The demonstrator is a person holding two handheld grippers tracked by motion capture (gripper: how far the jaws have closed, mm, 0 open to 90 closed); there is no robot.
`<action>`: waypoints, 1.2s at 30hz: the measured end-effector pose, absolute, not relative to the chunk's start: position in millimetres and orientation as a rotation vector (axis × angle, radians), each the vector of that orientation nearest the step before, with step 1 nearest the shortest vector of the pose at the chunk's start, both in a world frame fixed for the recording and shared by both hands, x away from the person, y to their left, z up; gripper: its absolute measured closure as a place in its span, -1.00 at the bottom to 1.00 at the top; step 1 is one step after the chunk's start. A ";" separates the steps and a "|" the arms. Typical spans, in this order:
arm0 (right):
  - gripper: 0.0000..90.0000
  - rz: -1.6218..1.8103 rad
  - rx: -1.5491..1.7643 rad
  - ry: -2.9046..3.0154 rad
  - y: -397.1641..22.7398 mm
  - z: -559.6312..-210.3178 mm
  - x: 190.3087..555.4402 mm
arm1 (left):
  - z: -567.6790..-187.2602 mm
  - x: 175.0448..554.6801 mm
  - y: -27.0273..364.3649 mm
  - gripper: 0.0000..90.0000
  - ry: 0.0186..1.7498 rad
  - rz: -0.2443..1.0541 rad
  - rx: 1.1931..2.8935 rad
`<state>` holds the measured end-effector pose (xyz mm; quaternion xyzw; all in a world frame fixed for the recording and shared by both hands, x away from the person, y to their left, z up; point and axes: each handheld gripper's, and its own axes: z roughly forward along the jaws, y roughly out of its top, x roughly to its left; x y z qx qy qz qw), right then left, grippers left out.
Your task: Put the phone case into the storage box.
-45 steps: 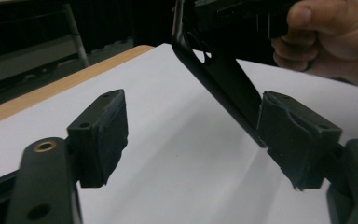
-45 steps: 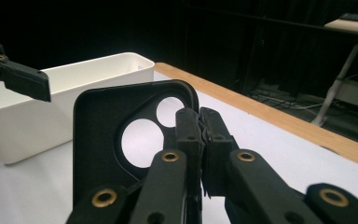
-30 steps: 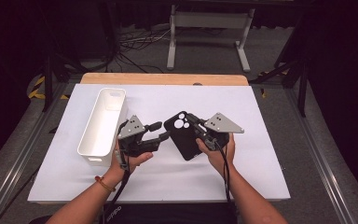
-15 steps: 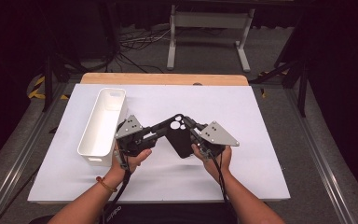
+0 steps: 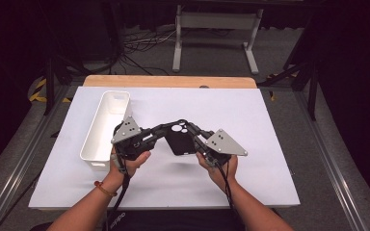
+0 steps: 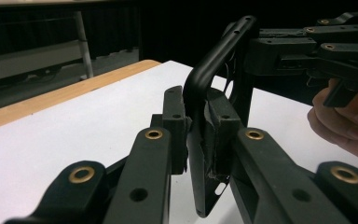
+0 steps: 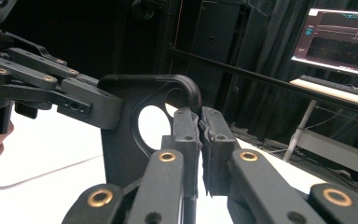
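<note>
A black phone case (image 5: 178, 140) with a round camera cut-out hangs above the middle of the white table (image 5: 255, 120), held from both sides. My left gripper (image 5: 165, 133) is shut on its left edge; its jaws have just been closing, and in the left gripper view the pads (image 6: 223, 135) press on the case (image 6: 204, 88). My right gripper (image 5: 193, 136) is shut on the opposite edge, and the right gripper view has its pads (image 7: 214, 149) pinching the case (image 7: 121, 154) beside the cut-out. Each gripper view also has the other gripper farther off, clamped on the case.
A long white bin (image 5: 105, 129) lies lengthwise at the left of the table, close to my left hand. A wooden strip (image 5: 168, 81) runs along the far edge. Beyond it stand a metal frame (image 5: 212, 24) and cables on the floor. A lit monitor (image 7: 340, 42) glows at the right.
My left gripper has closed onto the case's left edge; earlier it stood open beside the case. The right hand carried the case a little to the left.
</note>
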<state>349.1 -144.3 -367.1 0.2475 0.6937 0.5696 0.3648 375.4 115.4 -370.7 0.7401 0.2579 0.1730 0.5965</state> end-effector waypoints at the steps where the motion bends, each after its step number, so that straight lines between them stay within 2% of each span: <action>1: 0.92 1.463 0.636 1.785 -144.2 -367.0 349.0 | -370.0 375.2 115.9 0.80 0.594 0.403 1.728; 14: 0.88 1.479 0.642 1.838 -144.7 -362.7 351.7 | -356.0 371.1 120.9 0.83 0.525 0.449 1.749; 26: 0.68 1.496 0.696 1.922 -148.7 -355.9 353.2 | -343.0 373.9 123.6 0.83 0.500 0.454 1.783; 31: 0.30 1.458 0.696 1.941 -151.5 -357.5 354.0 | -339.2 375.0 123.5 0.83 0.497 0.456 1.787; 33: 0.24 1.441 0.696 1.935 -152.2 -358.6 354.4 | -336.4 375.6 125.2 0.83 0.499 0.459 1.782; 36: -0.01 1.424 0.691 1.968 -153.9 -358.4 354.4 | -329.0 374.6 127.8 0.83 0.487 0.482 1.786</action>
